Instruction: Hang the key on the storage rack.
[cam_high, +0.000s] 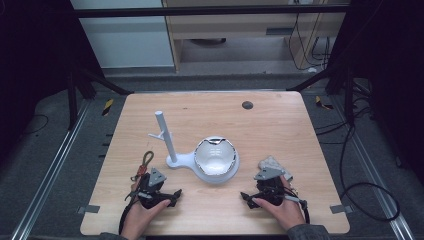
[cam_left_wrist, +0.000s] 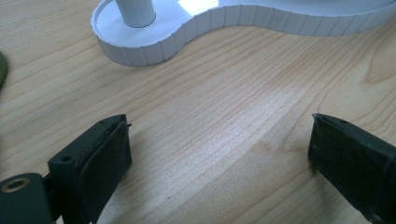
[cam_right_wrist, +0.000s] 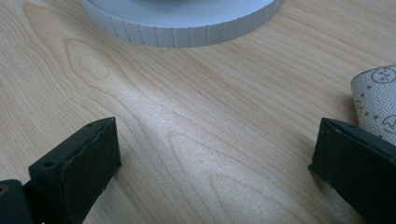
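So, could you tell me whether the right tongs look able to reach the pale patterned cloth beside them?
Probably yes: the open right tongs rest on the wooden table with the pale patterned cloth just ahead, nothing between them.

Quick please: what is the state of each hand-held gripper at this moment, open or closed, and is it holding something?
Left hand-held gripper: open, holding nothing, only bare table between the jaws.
Right hand-held gripper: open, holding nothing; patterned cloth lies just beyond one jaw.

Both tongs (cam_high: 161, 196) (cam_high: 256, 198) low, jaws wide
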